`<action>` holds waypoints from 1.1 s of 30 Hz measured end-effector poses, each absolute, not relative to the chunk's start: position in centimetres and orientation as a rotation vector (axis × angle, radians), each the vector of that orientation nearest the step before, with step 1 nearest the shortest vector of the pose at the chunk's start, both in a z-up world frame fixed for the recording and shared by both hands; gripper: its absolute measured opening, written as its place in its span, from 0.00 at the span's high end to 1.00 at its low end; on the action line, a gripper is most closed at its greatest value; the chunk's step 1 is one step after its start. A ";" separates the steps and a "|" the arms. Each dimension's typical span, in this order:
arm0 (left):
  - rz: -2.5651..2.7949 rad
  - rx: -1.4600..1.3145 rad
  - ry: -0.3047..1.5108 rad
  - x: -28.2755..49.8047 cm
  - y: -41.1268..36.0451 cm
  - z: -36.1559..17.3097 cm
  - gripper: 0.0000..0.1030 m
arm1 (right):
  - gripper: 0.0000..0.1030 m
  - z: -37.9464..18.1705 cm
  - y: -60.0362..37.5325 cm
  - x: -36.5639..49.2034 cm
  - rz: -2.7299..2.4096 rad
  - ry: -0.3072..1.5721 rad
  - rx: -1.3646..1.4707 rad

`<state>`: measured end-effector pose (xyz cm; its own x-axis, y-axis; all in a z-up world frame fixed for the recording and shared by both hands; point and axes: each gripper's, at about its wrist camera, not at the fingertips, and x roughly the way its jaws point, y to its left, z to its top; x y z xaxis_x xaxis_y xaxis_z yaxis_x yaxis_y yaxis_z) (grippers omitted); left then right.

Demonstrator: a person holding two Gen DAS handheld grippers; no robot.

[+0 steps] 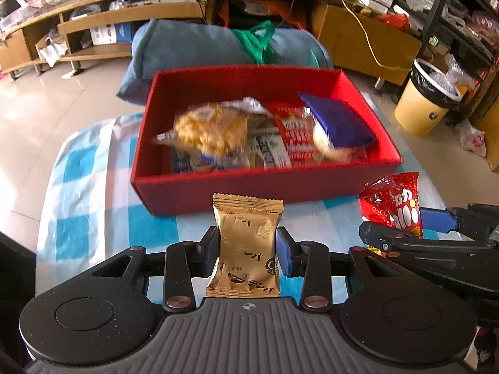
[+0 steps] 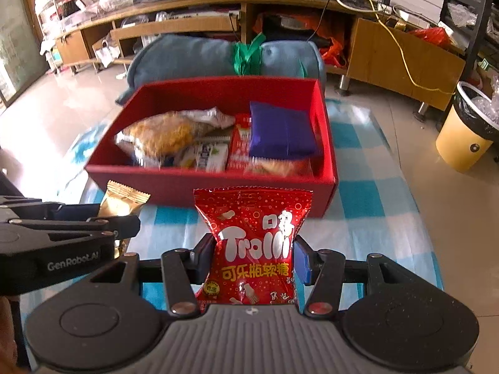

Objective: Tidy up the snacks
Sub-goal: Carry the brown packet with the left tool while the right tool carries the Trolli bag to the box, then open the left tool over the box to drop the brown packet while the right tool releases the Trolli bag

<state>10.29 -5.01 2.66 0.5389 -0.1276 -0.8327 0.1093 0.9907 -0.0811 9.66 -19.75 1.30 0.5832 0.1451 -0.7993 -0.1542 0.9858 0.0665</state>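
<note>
My left gripper (image 1: 246,249) is shut on a gold snack packet (image 1: 246,243), held upright just short of the red box (image 1: 218,190). My right gripper (image 2: 254,255) is shut on a red Trolli candy bag (image 2: 254,249), also upright before the red box (image 2: 174,184). The box holds several snacks, among them a yellow puffed-snack bag (image 1: 205,131) and a dark blue packet (image 1: 340,121). In the left wrist view the right gripper (image 1: 402,230) shows at the right edge with the red bag (image 1: 393,205). In the right wrist view the left gripper (image 2: 109,218) shows at the left with the gold packet (image 2: 123,201).
The box stands on a blue-and-white checked cloth (image 1: 93,187) over a small table. A blue-grey rolled cushion (image 1: 193,46) lies behind the box. A yellow waste bin (image 1: 427,103) stands on the floor at the right. Wooden shelving (image 1: 93,25) runs along the back.
</note>
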 end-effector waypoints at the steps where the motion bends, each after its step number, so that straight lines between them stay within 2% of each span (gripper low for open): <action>1: -0.139 -0.022 0.985 10.6 -5.0 2.9 0.55 | 0.55 1.6 -19.8 10.0 0.175 0.923 -0.004; 14: -0.096 -0.046 0.942 16.8 -5.4 4.2 0.55 | 0.55 3.5 -20.1 16.1 0.169 0.865 0.059; 24: -0.046 -0.023 0.977 21.3 -5.5 2.1 0.54 | 0.54 1.3 -20.0 21.8 0.142 0.894 0.072; 31: -0.027 -0.008 0.969 22.0 -5.5 1.7 0.50 | 0.53 0.4 -19.9 22.9 0.137 0.902 0.070; 33: -0.029 -0.004 0.969 22.0 -5.6 1.7 0.44 | 0.52 0.4 -19.8 22.9 0.137 0.902 0.061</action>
<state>21.98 -5.56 1.71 0.5657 -0.0265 -0.8242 0.0227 0.9996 -0.0165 22.93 -19.76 0.43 0.6121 0.1444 -0.7774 -0.0931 0.9895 0.1105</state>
